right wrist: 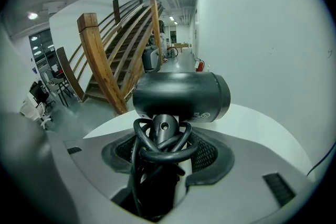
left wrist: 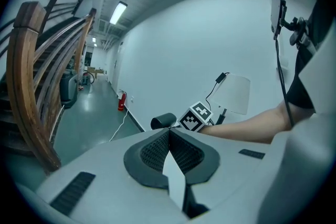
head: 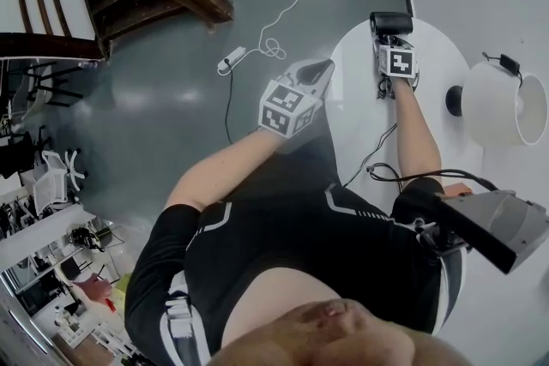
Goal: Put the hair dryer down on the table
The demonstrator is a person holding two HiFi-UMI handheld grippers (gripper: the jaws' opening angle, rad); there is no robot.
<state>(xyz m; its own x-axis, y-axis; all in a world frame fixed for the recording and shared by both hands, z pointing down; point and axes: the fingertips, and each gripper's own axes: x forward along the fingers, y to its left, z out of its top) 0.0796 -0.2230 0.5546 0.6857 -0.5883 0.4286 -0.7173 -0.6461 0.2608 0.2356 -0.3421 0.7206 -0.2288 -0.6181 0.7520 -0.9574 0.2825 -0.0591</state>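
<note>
Over the round white table (head: pixel 356 103), beside a white lamp (head: pixel 502 103), the black hair dryer (head: pixel 390 23) sits near the far edge. The right gripper (head: pixel 391 43) is clamped on its handle, which is wrapped in cord (right wrist: pixel 157 152). The left gripper (head: pixel 319 69) hangs off the table's left side, jaws pressed together on nothing.

The hair dryer (head: pixel 390 23) is hanging over the round table (head: pixel 356 120), with the lamp (head: pixel 497 103) standing on it to the right.
</note>
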